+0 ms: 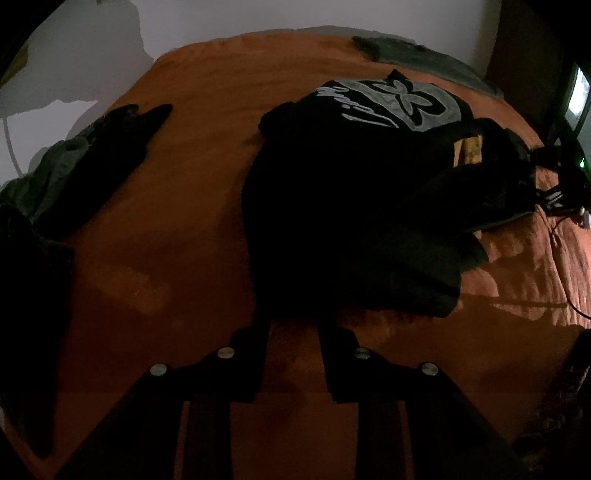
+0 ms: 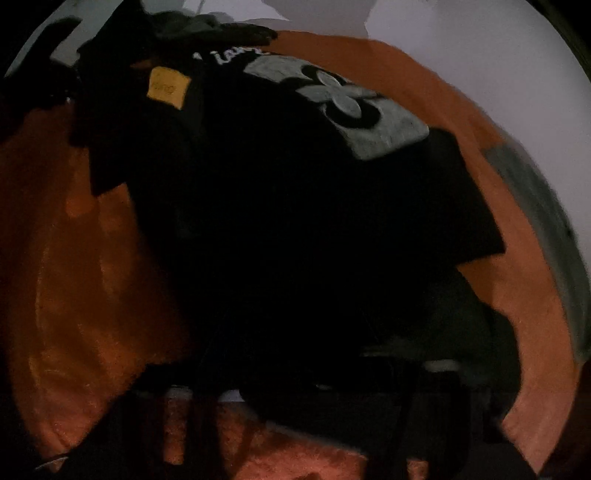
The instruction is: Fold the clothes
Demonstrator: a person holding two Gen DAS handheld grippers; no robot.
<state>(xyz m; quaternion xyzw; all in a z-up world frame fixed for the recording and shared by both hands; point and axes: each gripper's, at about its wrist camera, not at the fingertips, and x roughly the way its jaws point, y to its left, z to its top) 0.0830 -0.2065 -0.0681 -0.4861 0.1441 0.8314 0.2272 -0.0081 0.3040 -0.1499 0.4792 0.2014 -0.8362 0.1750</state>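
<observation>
Left gripper: fingers apart, nothing between them, poised just at the near hem of the black shirt; bare orange bedcover shows through the gap.

Right gripper: dark and blurred in its own view; fingers drawn together, with black cloth of the shirt massed over them. Whether cloth is pinched cannot be told.

Surroundings, taken from the shirt: a dark green and black clothes pile lies well apart on the cover to its left in the left view. A grey-green garment lies beyond it at the cover's far edge. A pale wall stands behind.

View differences: the left view alone shows the open fingers, a thin cable on the rumpled cover right of the shirt, and a small green light. The right view shows the yellow label plainly.

Shirt condition: lying on the cover, partly folded, grey flower print and white script uppermost, one sleeve folded across.
</observation>
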